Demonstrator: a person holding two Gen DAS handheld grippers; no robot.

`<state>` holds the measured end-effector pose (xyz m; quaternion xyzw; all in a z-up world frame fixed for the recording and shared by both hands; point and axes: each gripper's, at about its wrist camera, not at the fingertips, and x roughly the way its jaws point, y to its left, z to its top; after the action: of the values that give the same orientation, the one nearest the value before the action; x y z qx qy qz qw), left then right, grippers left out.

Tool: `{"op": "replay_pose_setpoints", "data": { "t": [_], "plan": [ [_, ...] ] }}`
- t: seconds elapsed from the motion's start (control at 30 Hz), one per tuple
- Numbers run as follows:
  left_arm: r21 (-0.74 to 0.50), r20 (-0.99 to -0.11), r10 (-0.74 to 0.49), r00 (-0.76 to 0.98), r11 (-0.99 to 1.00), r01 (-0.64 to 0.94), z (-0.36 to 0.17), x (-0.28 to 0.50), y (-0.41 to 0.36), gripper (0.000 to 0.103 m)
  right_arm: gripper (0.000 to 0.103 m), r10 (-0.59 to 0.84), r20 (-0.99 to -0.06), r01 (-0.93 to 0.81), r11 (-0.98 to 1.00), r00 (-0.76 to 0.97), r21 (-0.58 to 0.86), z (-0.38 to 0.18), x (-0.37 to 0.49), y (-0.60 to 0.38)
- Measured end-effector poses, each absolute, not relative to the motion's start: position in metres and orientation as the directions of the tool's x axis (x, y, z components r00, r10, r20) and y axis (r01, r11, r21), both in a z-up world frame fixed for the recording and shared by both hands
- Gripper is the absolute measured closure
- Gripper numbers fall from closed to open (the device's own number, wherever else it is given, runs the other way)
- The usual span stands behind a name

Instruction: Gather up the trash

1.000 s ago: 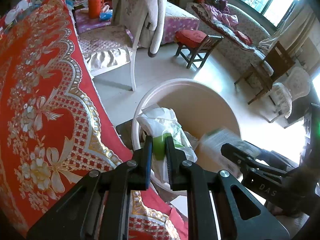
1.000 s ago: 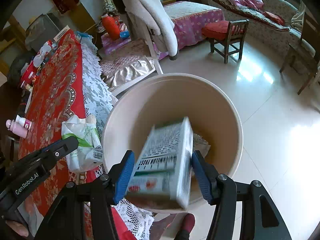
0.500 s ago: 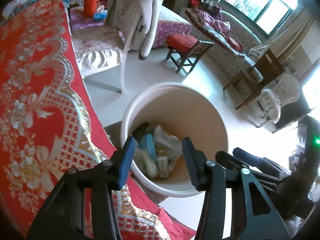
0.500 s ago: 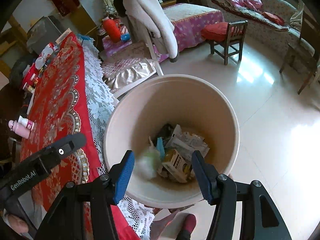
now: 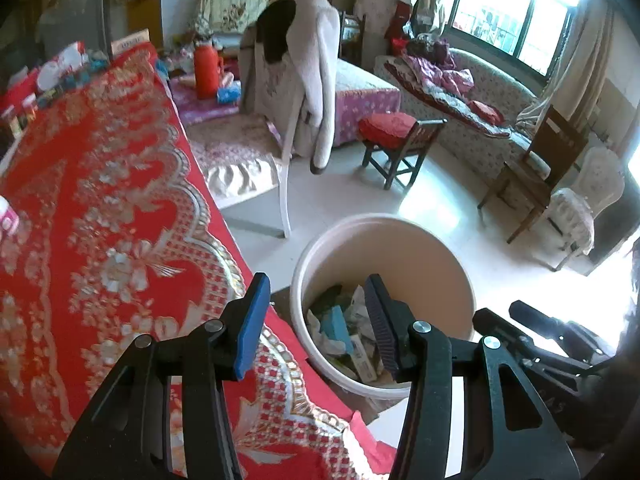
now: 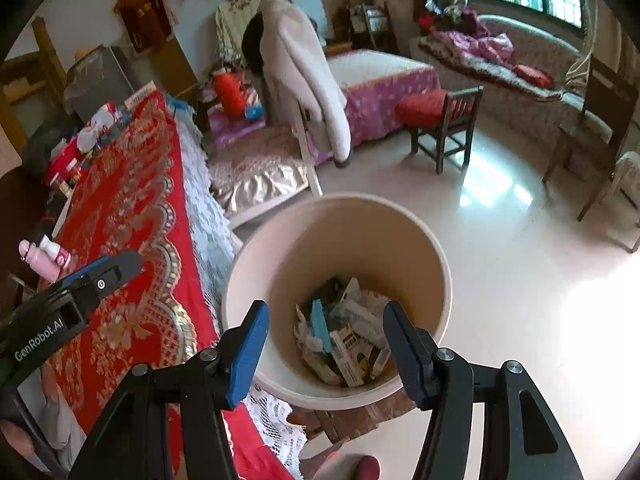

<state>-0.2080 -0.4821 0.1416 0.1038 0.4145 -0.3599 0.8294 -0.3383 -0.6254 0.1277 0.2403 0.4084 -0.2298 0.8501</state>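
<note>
The beige bucket (image 6: 436, 276) is holding crumpled wrappers and small cartons (image 6: 348, 344). Both the left gripper (image 5: 316, 320) and the right gripper (image 6: 324, 344) are gaping half-wide, gripping nothing.

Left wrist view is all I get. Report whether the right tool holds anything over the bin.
Observer: Nothing. The right tool is open and empty above the bin. The trash lies at the bottom of the bin.
Operator: Check the table edge beside the bin.
Observer: I see no trash on it. A white lace trim hangs below the red cloth along that edge.
Operator: Name what stands on the cloth near the left tool.
Observer: Two small pink-and-white bottles stand side by side, upright, just beyond its finger.
</note>
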Motion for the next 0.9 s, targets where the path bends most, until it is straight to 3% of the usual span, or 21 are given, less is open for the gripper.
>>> {"op": "replay_pose_setpoints", "data": {
  "t": [0.3, 0.43, 0.9],
  "plan": [
    [-0.078, -0.692, -0.544, 0.476, 0.71, 0.699, 0.18, -0.229, -0.452, 0.056, 0.045, -0.309, -0.72, 0.598, 0.781, 0.621, 0.181, 0.171, -0.351, -0.602],
    [-0.047, -0.66, -0.556, 0.505, 0.702, 0.711, 0.194, -0.24, -0.441, 0.055, 0.029, -0.37, -0.658, 0.601, 0.783, 0.656, 0.16, 0.191, -0.358, -0.59],
    [-0.066, -0.605, -0.596, 0.528, 0.699, 0.712, 0.214, -0.255, -0.425, 0.055, 0.029, -0.442, -0.569, 0.61, 0.781, 0.693, 0.136, 0.223, -0.374, -0.577]
  ]
}}
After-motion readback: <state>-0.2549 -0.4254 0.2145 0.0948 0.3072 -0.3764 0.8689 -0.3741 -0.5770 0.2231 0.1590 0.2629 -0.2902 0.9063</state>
